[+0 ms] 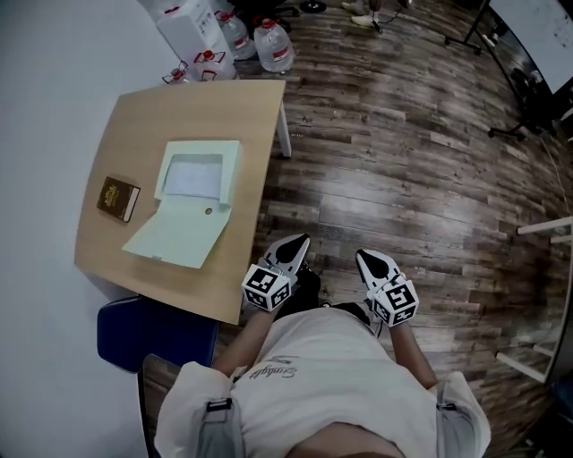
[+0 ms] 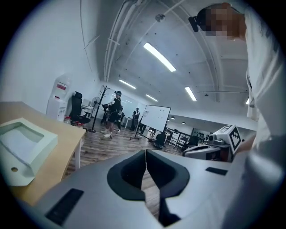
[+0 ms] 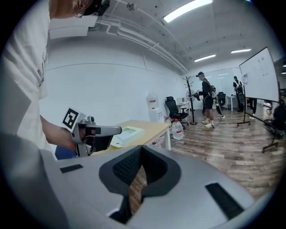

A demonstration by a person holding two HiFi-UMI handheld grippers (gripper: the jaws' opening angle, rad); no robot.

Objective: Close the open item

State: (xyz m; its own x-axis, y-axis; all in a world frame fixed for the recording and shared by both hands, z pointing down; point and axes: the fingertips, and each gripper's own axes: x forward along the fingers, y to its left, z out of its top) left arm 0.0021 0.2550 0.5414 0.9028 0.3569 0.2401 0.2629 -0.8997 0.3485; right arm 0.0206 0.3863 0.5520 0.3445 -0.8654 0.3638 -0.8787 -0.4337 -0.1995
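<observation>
A pale green box (image 1: 199,179) lies open on the wooden table (image 1: 170,107), its lid (image 1: 175,234) folded flat toward me. The same box (image 2: 20,145) shows at the left of the left gripper view and small in the right gripper view (image 3: 127,134). My left gripper (image 1: 295,245) hangs off the table's near right corner, over the floor, jaws shut and empty. My right gripper (image 1: 365,259) is further right over the floor, also shut and empty. Both are held close to my body, apart from the box.
A brown book (image 1: 118,198) lies left of the box. A blue chair (image 1: 152,331) stands under the table's near edge. Water jugs (image 1: 273,45) and a white dispenser (image 1: 192,27) sit behind the table. People (image 3: 208,100) and a whiteboard (image 2: 154,117) stand far across the wooden floor.
</observation>
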